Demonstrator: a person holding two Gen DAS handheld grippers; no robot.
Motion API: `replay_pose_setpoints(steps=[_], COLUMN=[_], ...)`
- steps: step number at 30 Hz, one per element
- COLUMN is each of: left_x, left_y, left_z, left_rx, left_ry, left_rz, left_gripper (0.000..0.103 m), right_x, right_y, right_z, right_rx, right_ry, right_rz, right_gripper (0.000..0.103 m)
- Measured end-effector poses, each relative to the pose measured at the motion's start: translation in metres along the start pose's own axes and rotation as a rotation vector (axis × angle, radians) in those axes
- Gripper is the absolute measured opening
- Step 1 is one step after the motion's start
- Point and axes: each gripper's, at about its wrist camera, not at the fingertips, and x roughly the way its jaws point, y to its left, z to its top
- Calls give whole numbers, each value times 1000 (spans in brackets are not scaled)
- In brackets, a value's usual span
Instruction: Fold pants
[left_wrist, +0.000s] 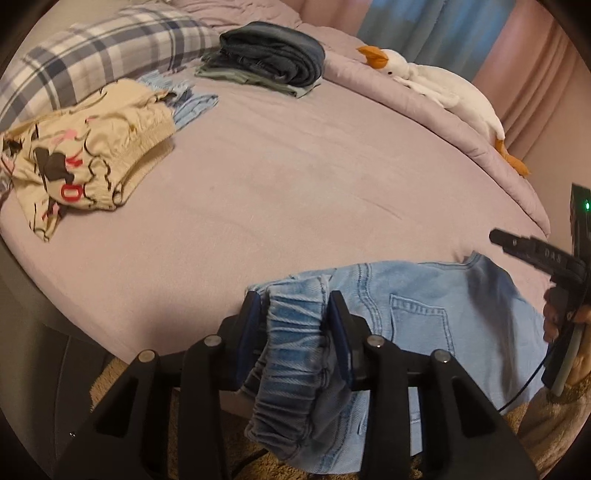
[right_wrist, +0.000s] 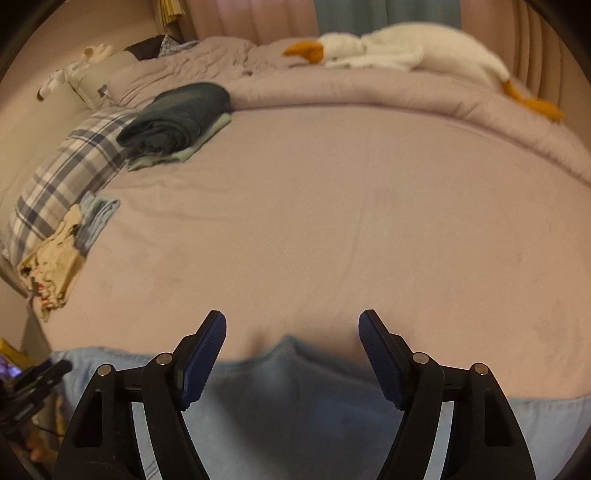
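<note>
With the left hand-held gripper (left_wrist: 293, 314) clamping the light-blue denim pants' (left_wrist: 424, 306) elastic waistband at the bed's (left_wrist: 295, 177) near edge, the wide-open right hand-held gripper (right_wrist: 291, 354) should pinch the seemingly raised fabric beneath it.

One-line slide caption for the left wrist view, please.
Left tool clamps the elastic waistband of light blue jeans at the bed's near edge.

The pants (left_wrist: 424, 317) are soft, faded light-blue denim with a gathered elastic waistband. The left gripper (left_wrist: 293, 306) is matt black plastic with ribbed blue pads and metal pins. The bed (left_wrist: 295, 177) sheet looks matt, brushed cloth.
</note>
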Motion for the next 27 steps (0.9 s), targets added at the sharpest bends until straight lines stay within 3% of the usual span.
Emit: replay_pose_setpoints(steps=[2, 4, 6, 7, 10, 13, 17, 19, 21, 24, 27], left_x=[4, 4, 5, 6, 4, 0, 7, 9, 11, 12, 12], left_y=[3, -1, -6, -7, 0, 6, 4, 5, 6, 8, 6], left_z=[0, -2, -3, -4, -3, -4, -5, -4, -4, -4, -4], left_rx=[-24, -10, 27, 30, -8, -44, -32, -39, -44, -46, -42], left_ry=[8, 5, -1, -2, 5, 15, 24, 28, 36, 42, 41], left_rz=[-3, 8, 34, 39, 11, -34, -32, -35, -42, -53, -45], left_gripper=[38, 38, 38, 38, 38, 38, 39, 40, 41, 42, 42], right_x=[12, 30, 45, 47, 47, 47, 62, 69, 72, 84, 88], right_y=[1, 3, 6, 9, 12, 18, 21, 28, 44, 75, 82], right_z=[-6, -15, -23, -24, -17, -10, -14, -15, -21, -34, -39], right_rx=[-12, -41, -65, -82, -63, -81, -125, -192, -317, -463, -492], right_ry=[39, 85, 101, 69, 58, 56, 78, 46, 10, -25, -38], right_rz=[6, -55, -90, -96, -82, -97, -137, -164, -256, -462, -534], right_gripper=[74, 73, 59, 42, 13, 12, 11, 11, 11, 13, 13])
